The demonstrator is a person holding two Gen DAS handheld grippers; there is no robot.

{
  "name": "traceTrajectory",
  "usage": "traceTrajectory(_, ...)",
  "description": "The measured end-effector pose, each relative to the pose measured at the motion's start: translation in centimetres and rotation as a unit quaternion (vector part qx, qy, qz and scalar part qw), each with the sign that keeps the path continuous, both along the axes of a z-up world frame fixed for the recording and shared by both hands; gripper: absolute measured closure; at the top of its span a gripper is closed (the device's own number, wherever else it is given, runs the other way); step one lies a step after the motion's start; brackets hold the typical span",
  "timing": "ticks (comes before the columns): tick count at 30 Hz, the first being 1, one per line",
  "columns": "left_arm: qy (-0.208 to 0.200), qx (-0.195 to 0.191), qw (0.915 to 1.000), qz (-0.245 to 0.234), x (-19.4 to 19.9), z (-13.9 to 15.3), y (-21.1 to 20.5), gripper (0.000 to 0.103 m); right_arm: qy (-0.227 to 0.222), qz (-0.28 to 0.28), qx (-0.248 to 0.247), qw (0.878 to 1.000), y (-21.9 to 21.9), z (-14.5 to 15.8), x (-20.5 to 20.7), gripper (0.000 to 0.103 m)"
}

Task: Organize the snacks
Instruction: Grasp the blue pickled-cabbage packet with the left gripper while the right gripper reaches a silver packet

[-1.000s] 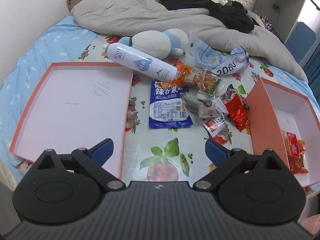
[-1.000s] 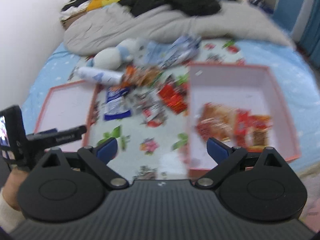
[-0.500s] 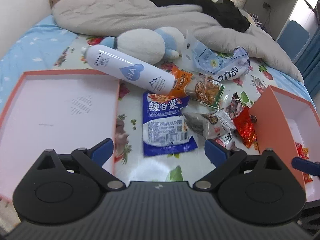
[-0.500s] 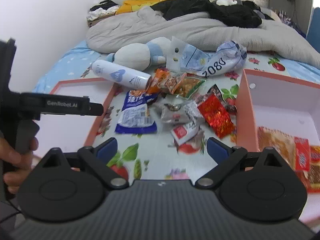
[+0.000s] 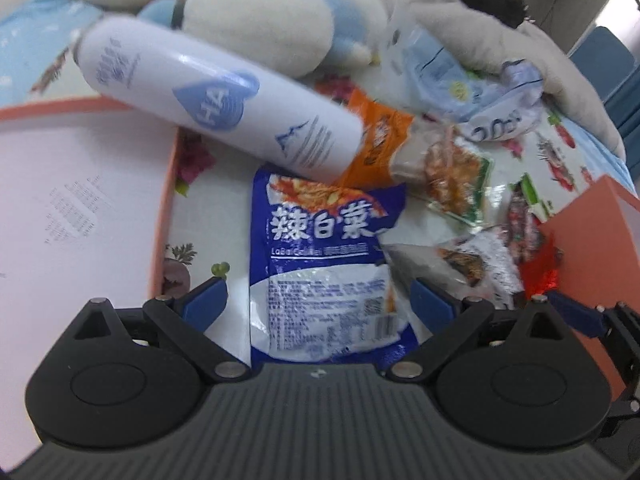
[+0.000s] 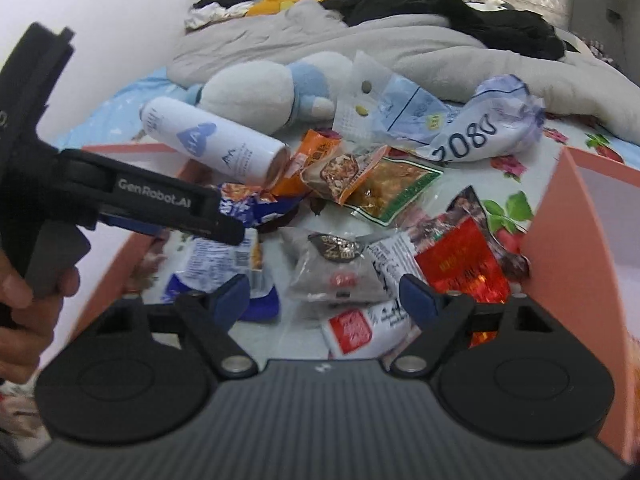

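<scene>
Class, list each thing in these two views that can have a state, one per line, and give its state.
left gripper: open, straddling the blue packet
right gripper: open, over the grey packet
blue packet: lying flat, sealed
white bottle: lying on its side
grey packet: lying flat
left tray: holds no snacks in view

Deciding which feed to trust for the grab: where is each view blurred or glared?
Left wrist: motion-smeared at the white bottle and plush toy; the blue packet text stays readable. Right wrist: mostly sharp, though edges soften and the red foil packet glints.
</scene>
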State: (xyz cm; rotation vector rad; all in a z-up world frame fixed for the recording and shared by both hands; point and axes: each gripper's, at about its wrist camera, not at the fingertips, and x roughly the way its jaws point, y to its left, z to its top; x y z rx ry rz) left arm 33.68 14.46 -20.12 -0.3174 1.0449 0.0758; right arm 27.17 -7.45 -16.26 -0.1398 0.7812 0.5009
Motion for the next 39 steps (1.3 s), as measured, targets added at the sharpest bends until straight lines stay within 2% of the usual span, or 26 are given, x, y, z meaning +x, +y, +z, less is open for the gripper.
traceTrajectory(3,0.008,-0.005,1.0,0.0,0.9,-1.5,0.2,0.003,0.0,0.016,-0.012,1.0,0.8,-1.1,1.3,0.02)
traceTrajectory(6,-0.002,-0.011,0.9999,-0.002,1.2,-2.1,0.3,0.004,-0.002,0.024,-0.023,0.999,1.3,-2.0,2.1,0.02)
traceTrajectory(10,-0.016,0.003,0.9998,-0.008,1.5,-2.4,-0.3,0.004,0.0,0.03,-0.046,0.998,1.9,-3.0,2.9,0.02)
traceTrajectory(13,-0.021,0.01,0.9996,-0.015,1.6,-2.2,-0.8,0.014,-0.005,0.04,-0.068,0.997,2.8,-3.5,2.8,0.024)
traceTrajectory(15,-0.02,0.008,0.9996,-0.017,1.7,-2.0,-1.1,0.023,0.001,0.042,-0.066,0.997,2.9,-3.6,2.7,0.036)
traceTrajectory(18,-0.014,0.008,0.9996,-0.022,1.8,-1.7,-1.5,0.034,0.01,0.04,-0.065,0.997,3.1,-3.5,2.2,0.04)
traceTrajectory(21,-0.008,0.007,0.9996,-0.025,1.5,-1.3,-1.6,0.037,0.015,0.036,-0.069,0.997,3.0,-3.2,1.6,0.041)
traceTrajectory(32,-0.02,0.031,0.9988,-0.033,-3.7,3.0,-2.4,0.038,0.026,0.0,-0.056,0.998,0.7,-0.7,-3.5,0.043)
traceTrajectory(37,-0.026,0.031,0.9985,-0.037,-7.0,5.2,-3.3,0.038,0.027,-0.019,-0.046,0.998,-0.8,0.6,-6.5,0.049)
traceTrajectory(38,-0.027,0.033,0.9984,-0.036,-7.8,5.6,-3.4,0.038,0.026,-0.024,-0.043,0.998,-1.1,0.9,-7.1,0.064)
traceTrajectory(39,-0.028,0.033,0.9984,-0.036,-8.5,5.9,-3.6,0.038,0.03,-0.03,-0.042,0.998,-1.5,1.1,-7.5,0.098)
